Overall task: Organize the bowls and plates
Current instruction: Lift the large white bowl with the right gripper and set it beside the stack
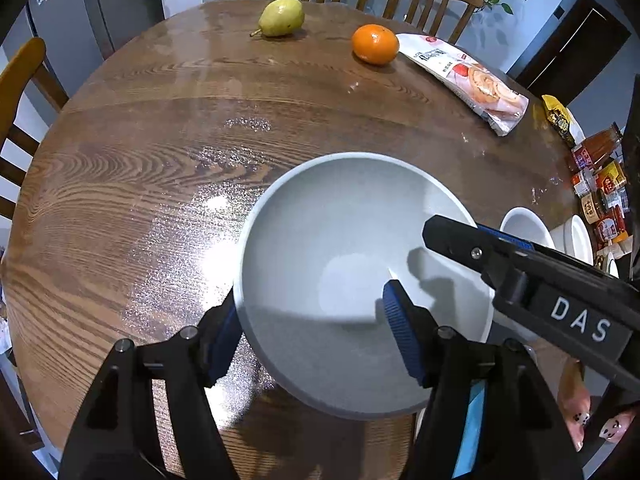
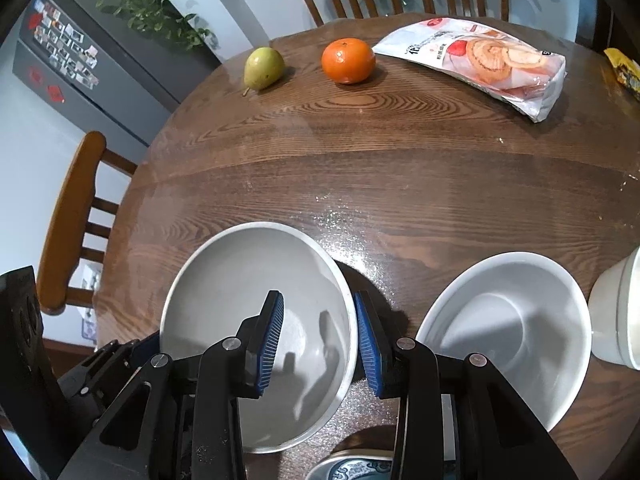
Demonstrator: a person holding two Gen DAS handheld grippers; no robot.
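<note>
A pale grey bowl [image 1: 340, 248] stands on the round wooden table [image 1: 160, 160]. My left gripper [image 1: 316, 332] is open and straddles its near-left rim, one finger outside, one inside. In the right wrist view the same grey bowl [image 2: 240, 292] has its right rim between the pads of my open right gripper [image 2: 320, 340]. A white bowl [image 2: 516, 328] stands just right of it and also shows in the left wrist view [image 1: 524, 228]. My right gripper [image 1: 452, 236] reaches in over the bowl from the right.
A pear [image 1: 282, 16], an orange [image 1: 375, 44] and a snack bag [image 1: 472, 80] lie at the table's far side. White dishes [image 1: 576, 240] and small packets [image 1: 604, 184] sit at the right edge. A patterned dish [image 2: 352, 468] lies below. Wooden chairs [image 2: 72, 220] surround the table.
</note>
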